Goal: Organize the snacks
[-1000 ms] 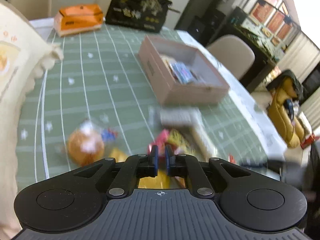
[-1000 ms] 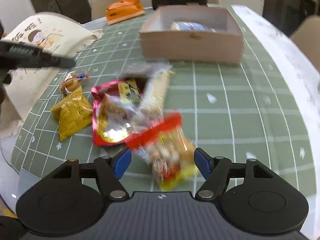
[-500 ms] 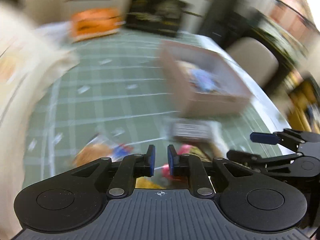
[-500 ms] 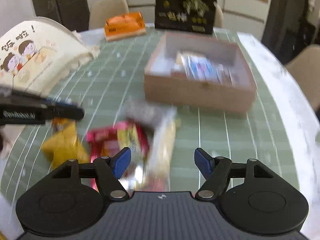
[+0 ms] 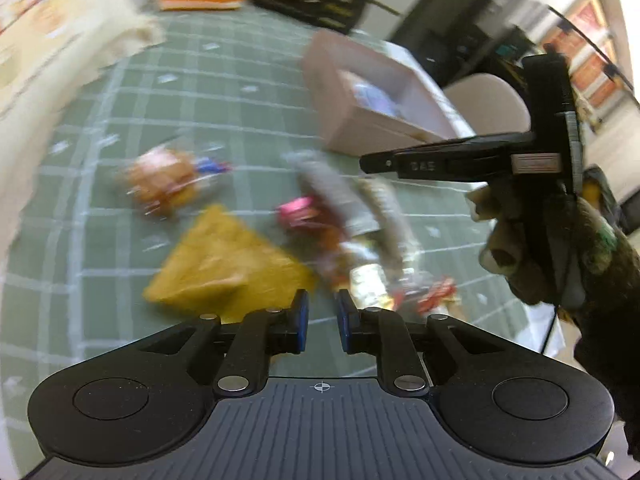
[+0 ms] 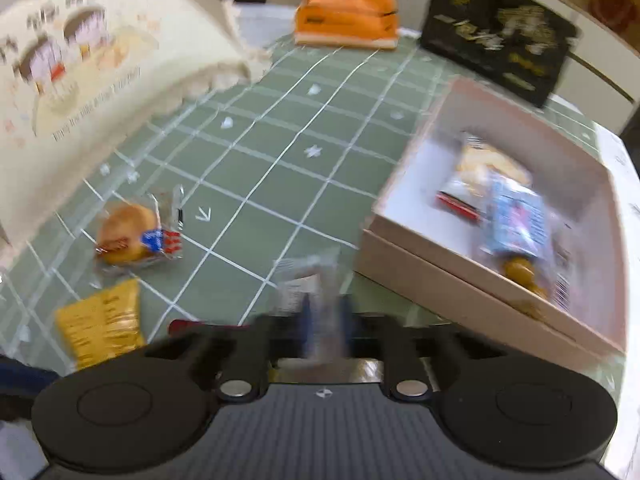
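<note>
On the green checked tablecloth lies a pile of snacks: a yellow packet [image 5: 224, 268] [image 6: 100, 324], a wrapped bun [image 5: 164, 180] [image 6: 128, 240], a red packet [image 5: 296, 208] and a clear-wrapped packet [image 6: 308, 280] [image 5: 324, 184]. My right gripper [image 6: 325, 320] [image 5: 366, 162] is closing, its blurred jaws pressing on the clear-wrapped packet just in front of the pink box [image 6: 460, 280] [image 5: 360, 132]. That box holds several snacks. My left gripper [image 5: 323, 320] hovers over the near edge of the pile; its jaws are just opening, a narrow gap with nothing in it.
A cream printed bag [image 6: 80, 80] fills the left side. An orange pack [image 6: 344, 20] and a black box [image 6: 496, 32] stand at the far end of the table. A gloved hand [image 5: 560, 248] holds the right gripper. The white table edge [image 6: 624, 184] runs along the right.
My right gripper went from wide open over the pile to closed on the clear-wrapped packet, and swung nearer the box. The left gripper shifted and rolled; the right gripper now reaches further into its view.
</note>
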A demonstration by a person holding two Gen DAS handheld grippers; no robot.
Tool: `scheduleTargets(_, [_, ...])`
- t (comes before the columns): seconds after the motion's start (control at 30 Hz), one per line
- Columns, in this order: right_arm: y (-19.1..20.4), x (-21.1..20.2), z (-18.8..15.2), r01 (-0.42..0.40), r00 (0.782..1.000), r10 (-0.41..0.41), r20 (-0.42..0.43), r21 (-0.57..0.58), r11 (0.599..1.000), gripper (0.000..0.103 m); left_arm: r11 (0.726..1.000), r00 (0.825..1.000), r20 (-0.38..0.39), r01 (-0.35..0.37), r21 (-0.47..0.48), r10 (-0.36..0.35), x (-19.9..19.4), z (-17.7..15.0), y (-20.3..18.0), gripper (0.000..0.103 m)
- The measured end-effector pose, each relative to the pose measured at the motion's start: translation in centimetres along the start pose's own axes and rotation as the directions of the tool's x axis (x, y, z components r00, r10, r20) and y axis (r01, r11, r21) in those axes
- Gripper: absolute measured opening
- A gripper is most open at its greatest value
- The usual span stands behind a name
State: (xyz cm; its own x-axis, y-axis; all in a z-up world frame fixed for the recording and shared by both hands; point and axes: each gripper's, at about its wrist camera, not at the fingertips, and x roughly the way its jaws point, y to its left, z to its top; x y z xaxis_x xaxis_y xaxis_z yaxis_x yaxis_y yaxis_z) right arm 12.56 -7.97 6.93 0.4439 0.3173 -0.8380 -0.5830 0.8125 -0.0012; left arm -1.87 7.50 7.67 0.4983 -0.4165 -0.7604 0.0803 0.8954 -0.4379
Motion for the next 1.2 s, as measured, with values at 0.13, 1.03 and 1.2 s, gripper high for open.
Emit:
scheduleTargets(0.13, [-3.6,-4.2,-3.4,0.011,0.999,-0.018,0.045,0.168,0.986,0.003,0.999,1.0,-0.002,0.023,0.043,-0.023,3.6,1.7,-2.9,0.019])
scheduleTargets(1.03, [-8.2,-9.6,-17.2,0.11,0.991,-0.13,0.03,0.37,0.923,0.056,0.986,0.997,-0.014,-0.078,0.148,0.081,11.4,4.1,-9.0,0.031])
scheduleTargets(1.2, [-6.9,-9.0,-13.3,-0.003,0.996,-0.031,0.089,0.362,0.932,0.059,0.998,0.998,0.035,-0.05,0.031,0.049,4.3,1.3,-4.7,0.031])
